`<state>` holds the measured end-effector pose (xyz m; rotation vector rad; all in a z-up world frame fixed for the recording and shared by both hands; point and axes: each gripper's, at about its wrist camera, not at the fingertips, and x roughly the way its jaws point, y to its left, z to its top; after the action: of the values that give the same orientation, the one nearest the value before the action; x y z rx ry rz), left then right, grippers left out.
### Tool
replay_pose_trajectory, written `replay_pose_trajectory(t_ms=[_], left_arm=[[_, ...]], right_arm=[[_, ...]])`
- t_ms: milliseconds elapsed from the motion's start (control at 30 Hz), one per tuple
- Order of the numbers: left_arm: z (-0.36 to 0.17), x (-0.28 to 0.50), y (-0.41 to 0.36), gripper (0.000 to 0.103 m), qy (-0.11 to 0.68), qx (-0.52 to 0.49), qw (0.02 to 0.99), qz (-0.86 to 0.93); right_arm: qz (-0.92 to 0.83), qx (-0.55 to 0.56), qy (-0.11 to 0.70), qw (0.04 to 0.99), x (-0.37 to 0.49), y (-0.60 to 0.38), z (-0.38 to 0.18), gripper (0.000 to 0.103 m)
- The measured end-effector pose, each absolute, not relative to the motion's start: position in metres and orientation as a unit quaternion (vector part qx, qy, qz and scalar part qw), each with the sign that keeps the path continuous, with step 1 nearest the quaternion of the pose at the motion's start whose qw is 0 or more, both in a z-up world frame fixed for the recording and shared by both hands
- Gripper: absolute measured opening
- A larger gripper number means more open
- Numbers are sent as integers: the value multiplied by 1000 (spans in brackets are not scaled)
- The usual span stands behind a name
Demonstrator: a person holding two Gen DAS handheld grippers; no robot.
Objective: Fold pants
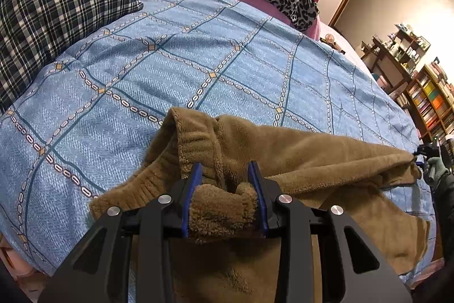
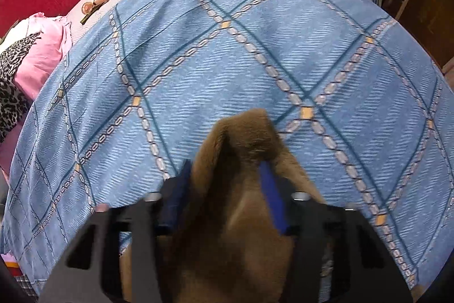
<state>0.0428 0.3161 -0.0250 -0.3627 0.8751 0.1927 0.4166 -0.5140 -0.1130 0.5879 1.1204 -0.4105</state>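
The brown fleece pants [image 1: 283,155] lie across the lower part of both frames on the blue patterned bedspread [image 1: 198,61]. The left hand-held gripper [image 1: 225,175] is clenched on a thick bunch of fabric beside the ribbed waistband. The right hand-held gripper [image 2: 227,175] grasps a peaked fold of the same garment, with fabric filling the gap between its blue pads [image 2: 272,195]. Risk, as judged: the bulky, plush fleece may slip from either grip under tension, or uneven pulling may skew the fold.
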Motion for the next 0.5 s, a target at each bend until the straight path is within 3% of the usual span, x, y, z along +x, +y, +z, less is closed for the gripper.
replay_pose_trajectory(t_ms=[33, 100, 500], left_arm=[[-23, 43, 317, 34, 416, -174, 888, 92], [-19, 45, 317, 34, 410, -176, 890, 93], [22, 51, 337, 34, 347, -192, 914, 85]], right_arm=[[-177, 298, 512, 786, 409, -520, -113, 13], [-162, 336, 499, 782, 393, -528, -110, 7], [-119, 369, 402, 829, 273, -544, -33, 5]])
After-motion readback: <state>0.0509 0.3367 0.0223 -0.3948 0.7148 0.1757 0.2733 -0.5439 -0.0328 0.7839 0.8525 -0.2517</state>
